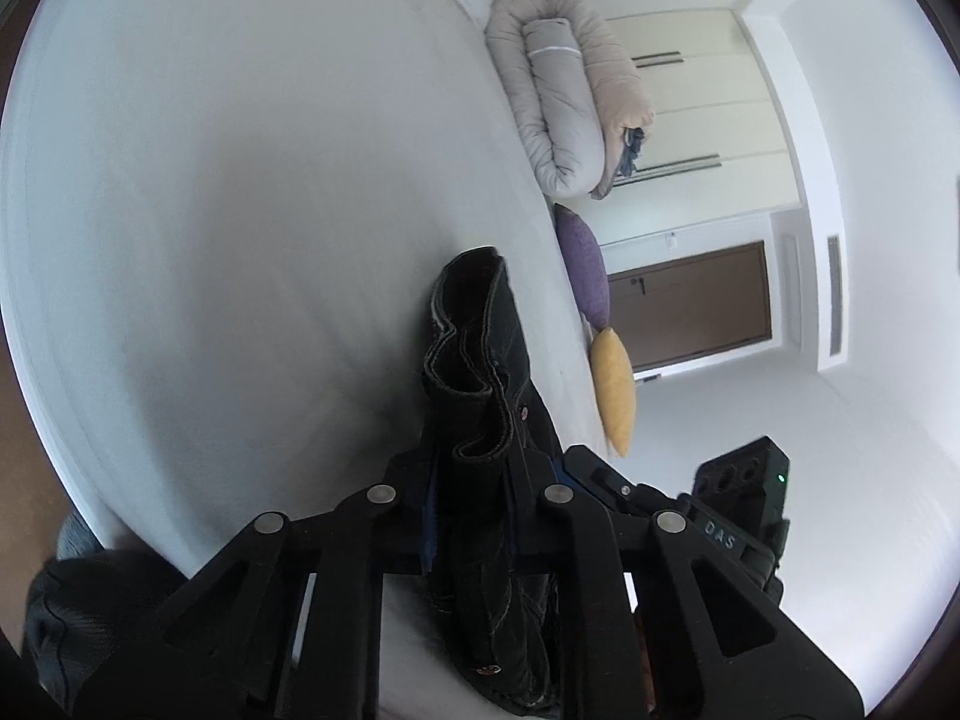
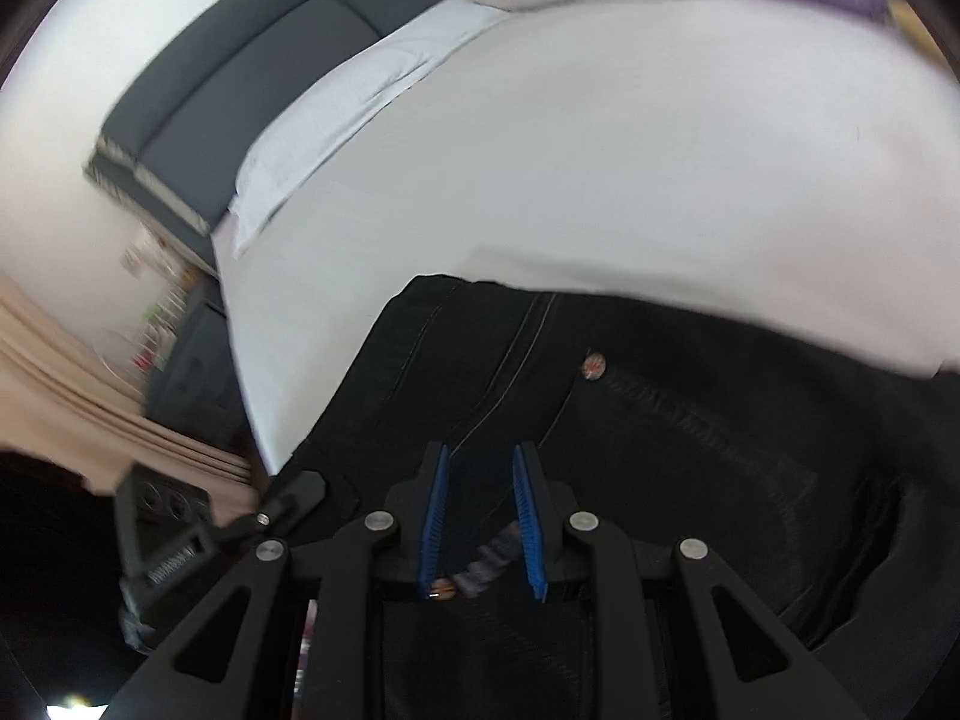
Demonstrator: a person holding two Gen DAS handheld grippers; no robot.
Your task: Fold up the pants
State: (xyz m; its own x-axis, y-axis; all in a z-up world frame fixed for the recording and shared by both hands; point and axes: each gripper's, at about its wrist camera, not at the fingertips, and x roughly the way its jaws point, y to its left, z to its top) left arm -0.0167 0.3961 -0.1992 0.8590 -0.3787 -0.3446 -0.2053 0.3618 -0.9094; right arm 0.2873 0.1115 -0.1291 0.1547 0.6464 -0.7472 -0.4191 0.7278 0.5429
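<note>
Now the left gripper (image 1: 474, 480) is clamped tight on the black pants (image 1: 474, 360), a thick bunch of folded denim squeezed between its jaws and standing up toward twelve o'clock from the grip. Behind them the white bed (image 1: 240, 210) fills the left wrist view. At one o'clock a rolled duvet (image 1: 558, 96) lies at the bed's edge, with a purple cushion (image 1: 582, 270) and a yellow cushion (image 1: 615, 396) lined up below it toward three o'clock.

Over on the right wrist view, the right gripper (image 2: 480, 510) has its blue pads (image 2: 435, 516) pressed either side of a fold of the same pants (image 2: 660, 420), seam running straight up between them. A copper rivet (image 2: 594, 365) shows at one o'clock from the grip. The pants spread across the near edge of the bed (image 2: 600, 150), from six round to three o'clock. A pillow (image 2: 336, 120) lies at eleven o'clock, against a dark headboard (image 2: 240, 78).
</note>
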